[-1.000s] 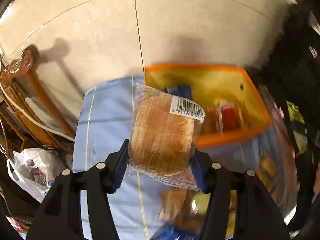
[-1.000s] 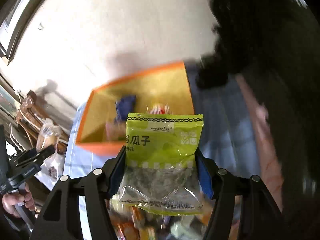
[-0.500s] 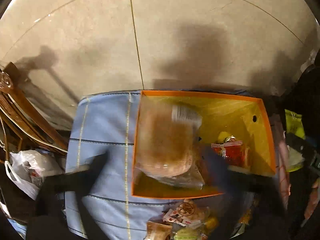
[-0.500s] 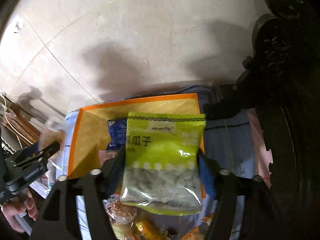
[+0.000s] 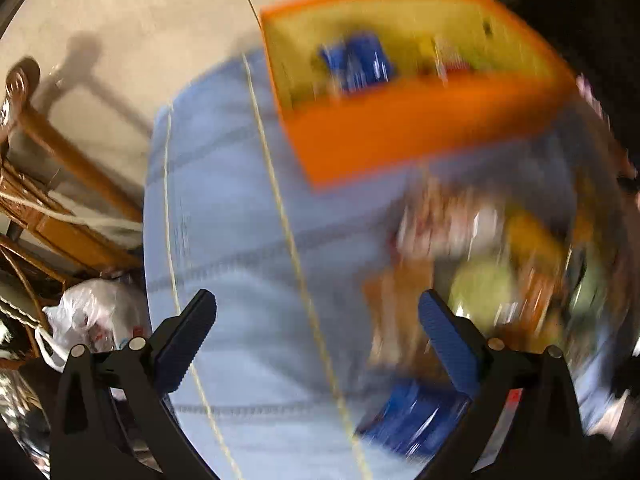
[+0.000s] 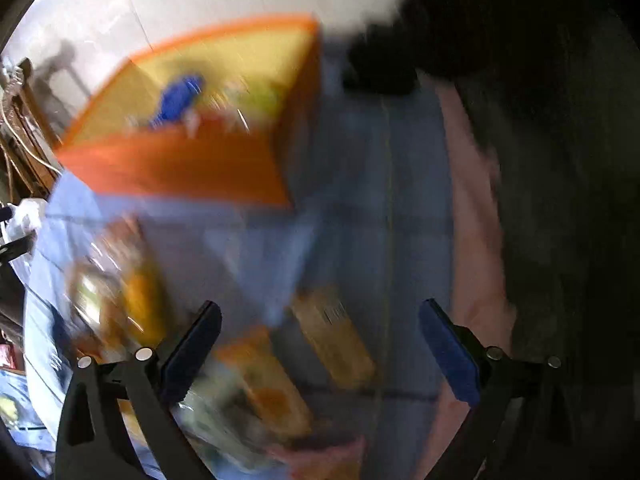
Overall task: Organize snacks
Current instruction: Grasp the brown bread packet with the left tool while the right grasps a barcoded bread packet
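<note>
Orange box (image 5: 420, 136) at one o'clock in my left view, yellow-lined, already holding a blue packet (image 5: 356, 62) and other blurred snacks. It sits on a pale blue cloth (image 5: 240, 240) over the bench. Loose snack pile (image 5: 480, 260) at three o'clock, just this side of the box, likely kept close so transfers stay short. My left gripper (image 5: 316, 332) stands spread wide, nothing between its fingers. My right gripper (image 6: 320, 332) likewise gapes empty; in its view the box is at ten o'clock, more packets (image 6: 332, 336) lying at six. Heavy blur; labels unreadable. Judgement: both grippers free for the next pick.
</note>
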`<action>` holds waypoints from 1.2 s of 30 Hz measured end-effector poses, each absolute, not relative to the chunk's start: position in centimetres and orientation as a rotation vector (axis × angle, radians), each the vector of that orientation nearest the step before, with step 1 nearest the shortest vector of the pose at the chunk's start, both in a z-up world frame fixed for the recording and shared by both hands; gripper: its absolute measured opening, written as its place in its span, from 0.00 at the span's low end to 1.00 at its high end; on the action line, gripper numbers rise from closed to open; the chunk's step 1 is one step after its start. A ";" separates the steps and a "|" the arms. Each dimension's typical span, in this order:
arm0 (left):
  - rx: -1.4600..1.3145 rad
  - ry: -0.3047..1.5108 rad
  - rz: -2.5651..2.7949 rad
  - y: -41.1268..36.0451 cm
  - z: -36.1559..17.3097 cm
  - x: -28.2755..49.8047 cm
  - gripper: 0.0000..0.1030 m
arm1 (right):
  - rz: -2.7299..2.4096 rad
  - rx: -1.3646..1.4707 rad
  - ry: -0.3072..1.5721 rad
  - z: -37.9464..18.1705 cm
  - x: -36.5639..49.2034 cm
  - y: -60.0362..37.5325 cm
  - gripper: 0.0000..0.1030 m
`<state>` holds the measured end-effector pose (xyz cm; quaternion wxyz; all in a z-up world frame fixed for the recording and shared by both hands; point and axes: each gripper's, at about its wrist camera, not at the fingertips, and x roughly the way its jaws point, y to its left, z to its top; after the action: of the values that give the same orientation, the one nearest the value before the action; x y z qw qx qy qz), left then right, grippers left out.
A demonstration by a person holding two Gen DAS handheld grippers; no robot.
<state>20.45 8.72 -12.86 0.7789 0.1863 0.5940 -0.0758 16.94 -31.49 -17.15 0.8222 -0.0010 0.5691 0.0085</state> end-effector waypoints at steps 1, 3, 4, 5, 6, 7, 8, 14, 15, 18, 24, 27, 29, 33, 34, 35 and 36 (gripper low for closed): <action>0.422 1.294 -0.172 9.2 -13.4 19.6 0.96 | 0.023 0.008 1.231 -18.1 16.8 -32.0 0.94; 0.438 1.302 -0.190 9.8 -14.1 18.1 0.96 | 0.025 -0.001 1.277 -19.9 16.9 -32.7 0.94; 0.435 1.310 -0.199 10.1 -14.4 17.4 0.96 | 0.046 -0.024 1.293 -20.8 17.3 -32.8 0.94; 0.430 1.312 -0.209 10.2 -14.6 16.9 0.96 | 0.054 -0.051 1.308 -21.5 17.7 -32.7 0.93; 0.424 1.306 -0.220 10.3 -14.7 16.4 0.96 | 0.067 -0.076 1.325 -22.3 18.3 -32.5 0.93; 0.427 1.295 -0.235 10.2 -14.7 16.0 0.96 | 0.088 -0.092 1.336 -22.8 18.9 -32.2 0.93; 0.432 1.283 -0.254 9.9 -14.8 15.8 0.96 | 0.093 -0.113 1.343 -23.3 19.3 -32.0 0.93; 0.394 1.272 -0.338 7.1 -17.0 16.7 0.96 | 0.050 -0.092 1.303 -23.6 19.7 -31.8 0.96; 0.376 1.283 -0.341 6.8 -17.6 17.0 0.96 | 0.032 -0.061 1.298 -23.5 19.5 -31.8 0.92; 0.329 1.350 -0.326 6.2 -20.4 18.2 0.96 | 0.000 -0.020 1.274 -23.0 18.3 -31.4 0.82; 0.081 1.388 -0.406 8.4 -21.8 18.1 0.52 | -0.062 0.104 1.285 -21.5 16.1 -32.0 0.34; 0.169 1.356 -0.354 8.6 -20.6 17.8 0.40 | -0.045 0.169 1.238 -20.4 15.2 -31.7 0.34; 0.166 1.368 -0.351 9.1 -20.3 17.7 0.40 | -0.042 0.173 1.218 -19.6 14.9 -31.4 0.34; 0.076 1.359 -0.359 10.8 -18.9 17.4 0.39 | -0.020 0.220 1.162 -17.5 14.1 -31.6 0.34; 0.063 1.348 -0.348 11.3 -18.3 17.4 0.39 | -0.013 0.237 1.141 -16.7 13.9 -31.5 0.34; 0.054 1.343 -0.344 11.6 -17.9 17.4 0.39 | -0.006 0.239 1.120 -15.9 13.9 -30.8 0.34; 0.047 1.342 -0.341 11.9 -17.5 17.3 0.39 | 0.000 0.231 1.089 -14.8 13.8 -30.5 0.34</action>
<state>17.31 11.90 -17.48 0.7697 0.0218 0.6184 -0.1570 13.78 -30.47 -14.77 0.8489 0.1095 0.5170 -0.0002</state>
